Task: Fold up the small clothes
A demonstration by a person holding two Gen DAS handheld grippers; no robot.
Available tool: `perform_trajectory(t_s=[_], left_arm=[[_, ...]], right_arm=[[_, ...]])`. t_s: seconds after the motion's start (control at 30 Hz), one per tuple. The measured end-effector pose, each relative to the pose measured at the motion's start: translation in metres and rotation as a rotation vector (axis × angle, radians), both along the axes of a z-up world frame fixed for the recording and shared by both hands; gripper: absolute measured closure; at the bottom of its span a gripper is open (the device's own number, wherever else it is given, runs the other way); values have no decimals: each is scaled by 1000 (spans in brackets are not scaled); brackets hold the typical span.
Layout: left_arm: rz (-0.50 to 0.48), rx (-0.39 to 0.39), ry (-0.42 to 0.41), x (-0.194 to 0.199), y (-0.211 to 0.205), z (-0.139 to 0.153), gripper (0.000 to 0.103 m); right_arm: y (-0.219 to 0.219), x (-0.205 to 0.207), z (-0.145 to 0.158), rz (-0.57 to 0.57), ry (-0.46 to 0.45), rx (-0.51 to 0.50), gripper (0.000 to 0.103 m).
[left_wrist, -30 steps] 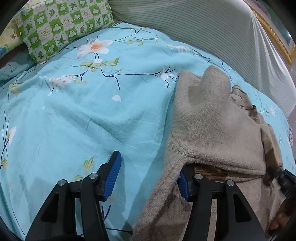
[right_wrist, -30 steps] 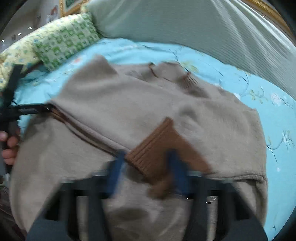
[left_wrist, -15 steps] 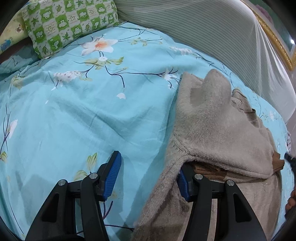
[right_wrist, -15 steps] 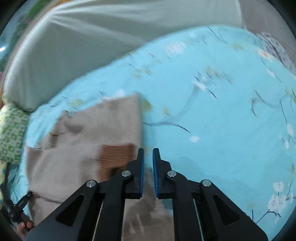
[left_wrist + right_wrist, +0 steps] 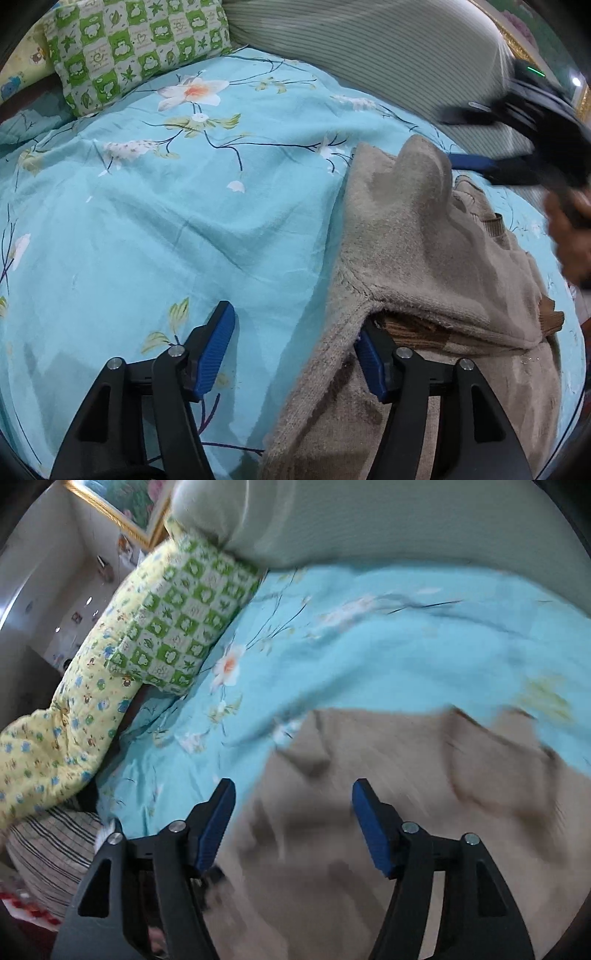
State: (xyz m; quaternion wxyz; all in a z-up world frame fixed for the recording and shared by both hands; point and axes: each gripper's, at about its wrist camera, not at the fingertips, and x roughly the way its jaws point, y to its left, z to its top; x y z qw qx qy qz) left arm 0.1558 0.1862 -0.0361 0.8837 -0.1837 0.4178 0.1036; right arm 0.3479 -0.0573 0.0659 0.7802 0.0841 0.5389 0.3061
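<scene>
A small beige fleece top (image 5: 424, 258) with brown ribbed cuffs lies partly folded on the turquoise floral bedsheet (image 5: 166, 229). My left gripper (image 5: 295, 350) is open at its near left edge, the right finger tucked under a folded flap, the left finger over bare sheet. My right gripper (image 5: 293, 827) is open and empty above the garment (image 5: 388, 812), which is blurred in the right wrist view. The right gripper also shows in the left wrist view (image 5: 491, 166), blurred, at the garment's far side.
A green checked pillow (image 5: 136, 48) and a yellow patterned quilt (image 5: 66, 709) lie at the head of the bed. A grey striped bolster (image 5: 388, 55) runs along the far side. A striped cloth (image 5: 55, 853) lies at the bed's left edge.
My right gripper let go of the brown cuff, shut briefly, swung across the bed and is open now over the garment's far side. My left gripper has stayed open in place.
</scene>
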Motion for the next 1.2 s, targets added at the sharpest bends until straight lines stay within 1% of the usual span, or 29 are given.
perform_trajectory(t_s=[0.03,0.1,0.13,0.17,0.23,0.27,0.33,0.37,0.4,0.47,0.53,0.57,0.63,0.7,0.73,0.8,0.83,0.9,0.97,1.03,1.1,1.13,1.2], left_arm=[[-5,1,-1,0,-1,0,35],[-12,-7,-6,1,-1,0,34],[-13,-13,-10,1,0,0,34],[-14,-19,-13,1,0,0,33],[-11,-25,-16,1,1,0,33],[-8,-28,-17,1,1,0,33],[-4,-33,-18,1,1,0,33],[-3,-39,-19,1,2,0,33],[-2,-44,-19,1,3,1,33],[-2,-61,-22,0,5,1,33],[-3,-74,-21,-2,7,2,33],[-5,-78,-19,-4,8,3,33],[4,-95,-16,-9,11,7,33],[17,-131,-29,-14,16,14,33],[23,-138,-40,-16,18,18,33],[15,-143,-72,-16,17,30,32],[1,-146,-92,-12,15,37,32],[-35,-148,-124,-1,9,47,32],[-103,-155,-156,14,-4,54,32],[-150,-164,-163,31,-13,55,33],[-178,-177,-145,47,-20,49,33],[-179,-164,-120,55,-21,42,33],[-137,-84,-19,65,-18,24,33]], right_arm=[[9,13,-9,18,48,-15,34],[22,28,-39,71,203,-56,34],[27,29,-50,93,259,-59,34],[37,27,-58,145,311,-30,34],[57,19,-65,246,347,67,34],[66,20,-65,262,333,102,34],[76,25,-62,232,250,149,34],[79,29,-61,202,202,171,34],[80,32,-61,177,175,192,34],[78,39,-64,98,151,220,34],[71,43,-62,19,131,223,34],[61,43,-54,-30,99,219,34],[36,37,-40,-88,53,214,34],[7,19,-20,-118,-15,206,34],[0,12,-13,-117,-38,195,34],[-21,-22,1,-104,-82,184,34],[-30,-35,3,-95,-94,195,34],[-53,-69,3,-120,-116,172,34],[-81,-102,-3,-185,-136,132,34],[-113,-126,-11,-266,-158,80,34],[-152,-144,-22,-368,-140,52,34],[-172,-152,-26,-417,-135,39,34],[-213,-166,-30,-543,-148,-56,34]])
